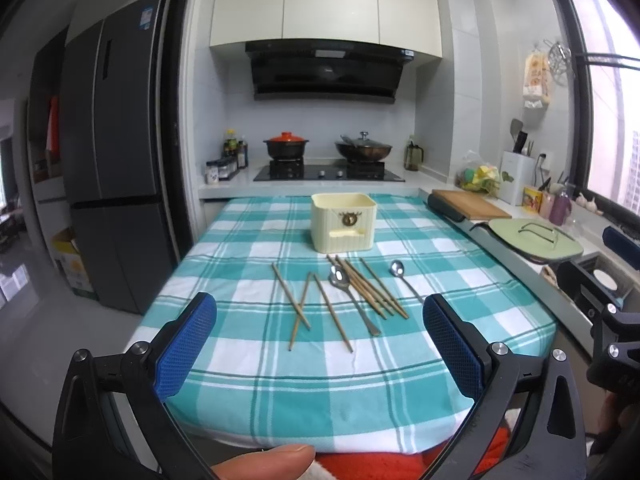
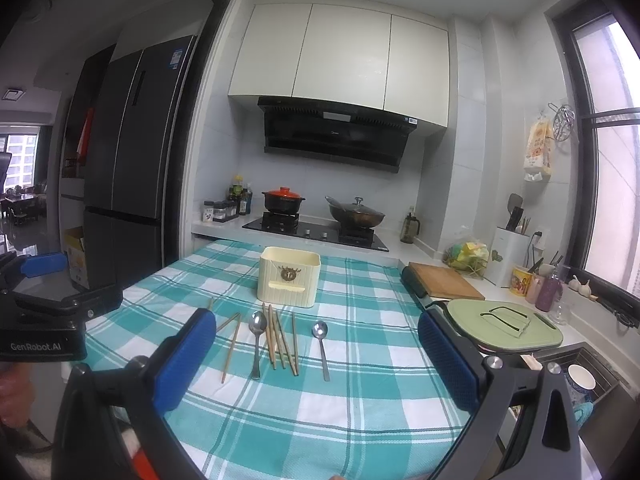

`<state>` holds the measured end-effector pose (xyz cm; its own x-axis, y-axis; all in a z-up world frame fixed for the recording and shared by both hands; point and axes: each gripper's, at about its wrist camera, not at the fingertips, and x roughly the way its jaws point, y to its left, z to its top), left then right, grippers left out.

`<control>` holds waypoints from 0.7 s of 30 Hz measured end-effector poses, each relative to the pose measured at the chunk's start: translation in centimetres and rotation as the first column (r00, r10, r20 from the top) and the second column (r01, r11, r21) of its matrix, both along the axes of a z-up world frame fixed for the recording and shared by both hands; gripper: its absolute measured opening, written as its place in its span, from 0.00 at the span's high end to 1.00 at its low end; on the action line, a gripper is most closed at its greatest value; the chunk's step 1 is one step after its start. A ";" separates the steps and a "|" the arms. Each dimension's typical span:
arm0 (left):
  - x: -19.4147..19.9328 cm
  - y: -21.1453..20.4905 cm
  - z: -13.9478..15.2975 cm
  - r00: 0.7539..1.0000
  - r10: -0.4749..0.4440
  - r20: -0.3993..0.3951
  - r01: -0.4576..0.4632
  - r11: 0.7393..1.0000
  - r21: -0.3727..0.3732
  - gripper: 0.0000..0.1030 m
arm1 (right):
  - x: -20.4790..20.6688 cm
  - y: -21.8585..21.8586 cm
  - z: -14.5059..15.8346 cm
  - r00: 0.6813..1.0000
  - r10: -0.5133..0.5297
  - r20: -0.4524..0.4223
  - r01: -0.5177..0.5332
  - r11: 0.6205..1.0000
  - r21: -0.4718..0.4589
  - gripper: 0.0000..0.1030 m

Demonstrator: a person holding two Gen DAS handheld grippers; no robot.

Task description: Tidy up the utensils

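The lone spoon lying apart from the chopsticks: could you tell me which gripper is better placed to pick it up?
Probably the right gripper: open, and the spoon lies between its fingers, whereas it sits off-centre for the left gripper.

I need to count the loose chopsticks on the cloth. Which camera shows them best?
The left wrist view: the chopsticks lie spread out between its fingers. In the right wrist view the leftmost ones are partly hidden behind the gripper's left finger.
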<state>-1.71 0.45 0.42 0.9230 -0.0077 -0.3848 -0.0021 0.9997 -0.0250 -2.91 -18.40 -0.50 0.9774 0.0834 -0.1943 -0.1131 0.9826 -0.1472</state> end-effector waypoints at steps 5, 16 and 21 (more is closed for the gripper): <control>0.0 -0.1 0.1 1.000 0.001 0.004 -0.001 1.000 0.001 0.00 | -0.1 -0.2 0.1 1.000 0.001 0.005 -0.001 1.000 0.003 0.00; 0.2 -0.2 -0.2 1.000 -0.011 -0.003 0.011 1.000 0.007 0.00 | 0.1 -0.3 0.1 1.000 -0.012 -0.002 0.012 1.000 0.018 0.00; 0.4 -0.4 -0.4 1.000 -0.012 -0.010 0.012 1.000 0.006 0.00 | 0.0 -0.5 0.0 1.000 -0.013 -0.002 0.013 1.000 0.020 0.00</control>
<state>-1.32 0.10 0.02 0.9190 -0.0163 -0.3940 0.0098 0.9998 -0.0185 -2.93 -18.86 -0.54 0.9781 0.0747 -0.1941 -0.1006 0.9868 -0.1273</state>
